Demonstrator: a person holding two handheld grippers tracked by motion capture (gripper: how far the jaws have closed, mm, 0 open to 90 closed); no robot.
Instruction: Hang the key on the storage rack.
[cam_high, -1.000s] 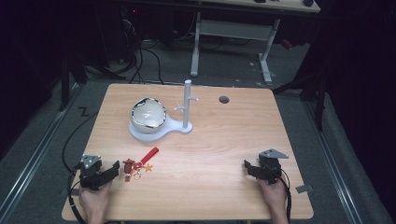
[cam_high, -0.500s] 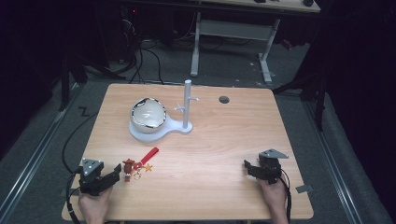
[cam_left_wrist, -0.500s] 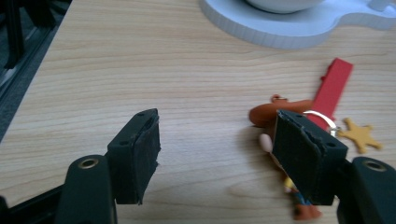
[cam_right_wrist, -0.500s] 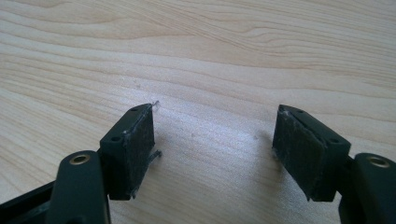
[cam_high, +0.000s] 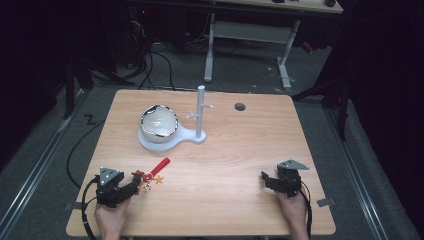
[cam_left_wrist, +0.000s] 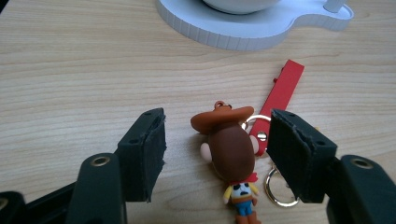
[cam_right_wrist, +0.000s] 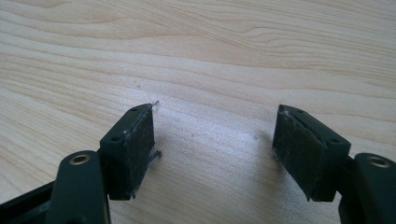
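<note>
A keychain with a small cowboy figure (cam_left_wrist: 231, 154) in a brown hat lies on the wooden table, joined to a red strap (cam_left_wrist: 281, 98) and metal rings (cam_left_wrist: 275, 191). In the high view the cowboy keychain (cam_high: 150, 176) lies at the front left. My left gripper (cam_left_wrist: 217, 154) is open, its jaws either side of the figure without touching it; from above, the left gripper (cam_high: 131, 186) is just left of the keychain. My right gripper (cam_right_wrist: 215, 149) stands open over bare wood, and this right gripper (cam_high: 267, 179) sits at the front right.
A white stand (cam_high: 172, 141) holds a white bowl (cam_high: 159, 122) and an upright post (cam_high: 200, 111) with small pegs, behind the keychain. A dark round hole (cam_high: 240, 106) marks the table's far side. A desk frame (cam_high: 250, 35) and cables lie on the floor beyond.
My left gripper has slid right towards the keychain, so its jaws now flank the cowboy figure. The right gripper has stayed still.
</note>
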